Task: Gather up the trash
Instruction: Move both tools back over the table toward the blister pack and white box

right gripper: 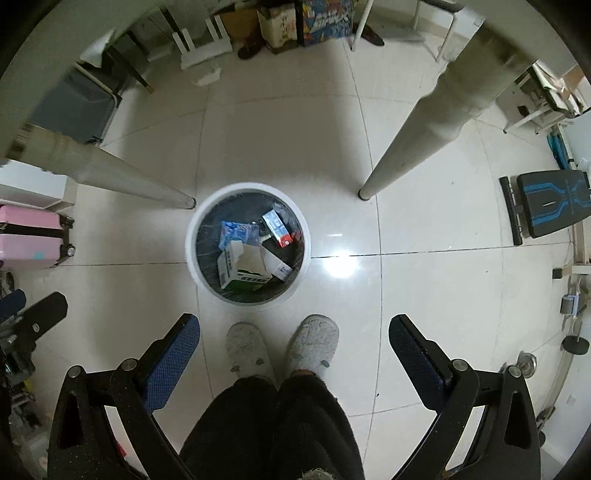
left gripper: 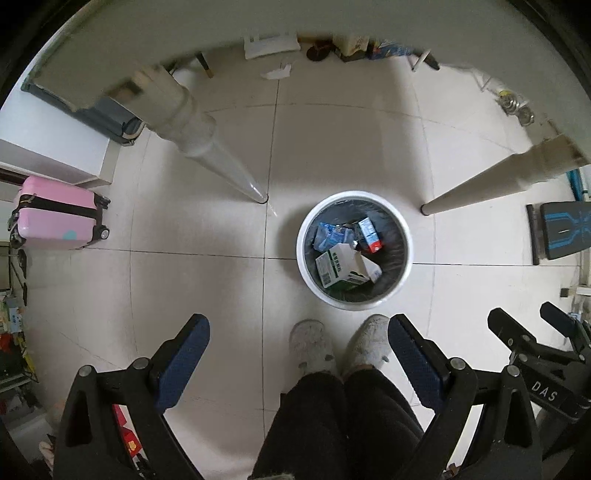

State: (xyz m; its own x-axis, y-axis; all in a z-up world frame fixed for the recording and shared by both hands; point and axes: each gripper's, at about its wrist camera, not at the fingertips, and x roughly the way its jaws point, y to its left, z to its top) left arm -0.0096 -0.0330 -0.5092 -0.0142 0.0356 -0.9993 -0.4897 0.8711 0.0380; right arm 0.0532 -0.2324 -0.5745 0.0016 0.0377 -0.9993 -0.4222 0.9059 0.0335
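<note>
A round white trash bin [left gripper: 400,275] [right gripper: 192,258] with a dark liner stands on the tiled floor between two table legs. Inside lie a green-and-white carton [left gripper: 341,267] [right gripper: 242,269], a crumpled blue wrapper [left gripper: 330,236] [right gripper: 236,232] and a small blue-and-red box [left gripper: 370,234] [right gripper: 277,227]. My left gripper [left gripper: 299,343] hangs high above the floor, open and empty, short of the bin. My right gripper [right gripper: 294,343] is also open and empty, at about the same height. The right gripper shows at the right edge of the left wrist view [left gripper: 532,332].
A person's feet in grey slippers [left gripper: 341,345] [right gripper: 284,347] stand just before the bin. Cream table legs [left gripper: 218,162] [right gripper: 413,140] flank it. A pink suitcase [left gripper: 57,214] sits left, a black-and-blue bench [right gripper: 550,206] right. White crumpled paper [left gripper: 277,72] lies on the floor further back, with boxes [right gripper: 295,22] beyond.
</note>
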